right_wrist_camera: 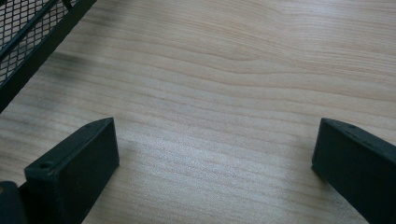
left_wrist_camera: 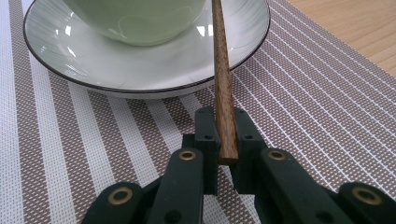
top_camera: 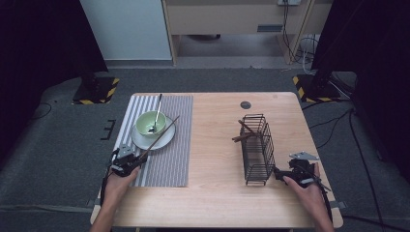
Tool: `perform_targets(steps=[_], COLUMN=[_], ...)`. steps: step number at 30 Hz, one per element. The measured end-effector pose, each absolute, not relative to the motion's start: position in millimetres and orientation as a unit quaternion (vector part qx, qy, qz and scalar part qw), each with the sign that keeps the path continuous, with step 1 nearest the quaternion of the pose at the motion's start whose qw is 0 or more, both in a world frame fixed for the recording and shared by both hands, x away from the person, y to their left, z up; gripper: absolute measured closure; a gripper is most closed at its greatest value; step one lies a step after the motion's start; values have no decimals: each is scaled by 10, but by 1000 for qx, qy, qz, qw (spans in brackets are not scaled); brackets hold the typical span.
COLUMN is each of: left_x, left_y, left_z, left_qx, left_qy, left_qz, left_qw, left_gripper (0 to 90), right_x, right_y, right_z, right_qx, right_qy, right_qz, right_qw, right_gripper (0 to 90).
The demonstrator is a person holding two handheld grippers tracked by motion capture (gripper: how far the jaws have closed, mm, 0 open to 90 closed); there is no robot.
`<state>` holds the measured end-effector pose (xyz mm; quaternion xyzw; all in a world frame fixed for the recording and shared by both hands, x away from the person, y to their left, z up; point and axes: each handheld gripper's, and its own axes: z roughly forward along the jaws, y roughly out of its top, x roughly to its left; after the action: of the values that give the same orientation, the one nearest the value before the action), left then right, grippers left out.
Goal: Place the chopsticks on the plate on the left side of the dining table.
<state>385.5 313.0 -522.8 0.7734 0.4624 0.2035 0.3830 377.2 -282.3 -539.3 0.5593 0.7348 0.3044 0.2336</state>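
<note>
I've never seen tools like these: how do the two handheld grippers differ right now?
The left gripper is shut on a wooden chopstick, its jaws pinching one end; the right gripper stands wide open with nothing between its jaws. The left sits over the striped placemat, the right over the bare wooden table beside the wire basket. Both have black jaws.

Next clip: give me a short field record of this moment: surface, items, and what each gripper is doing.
surface: wooden table with striped placemat
dishes: green bowl on white plate, spoon in bowl
rack: black wire basket, wooden sticks inside
left gripper: shut on chopstick slanting over the plate
right gripper: open, over bare table beside basket
</note>
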Motion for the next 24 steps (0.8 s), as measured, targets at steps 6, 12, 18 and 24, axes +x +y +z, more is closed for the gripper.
perform_targets(steps=[6, 12, 18, 24], left_x=[3851, 3852, 3856, 3854], left_y=[3132, 3130, 3122, 3127], left_z=[-5291, -5310, -5323, -5324], left_qx=[774, 775, 775, 772], left_qy=[466, 468, 468, 470], left_qz=[196, 192, 192, 194], left_qw=[380, 380, 378, 381], left_gripper=[828, 827, 815, 792], right_x=[3772, 3772, 3772, 3772], right_y=[-2823, -2823, -2823, -2823], right_z=[-5393, -5392, -5393, -5393], right_qx=[559, 559, 559, 559], right_qy=[735, 735, 735, 735], right_qz=[304, 304, 305, 304], right_qw=[234, 234, 234, 234], right_gripper=[6, 6, 6, 6])
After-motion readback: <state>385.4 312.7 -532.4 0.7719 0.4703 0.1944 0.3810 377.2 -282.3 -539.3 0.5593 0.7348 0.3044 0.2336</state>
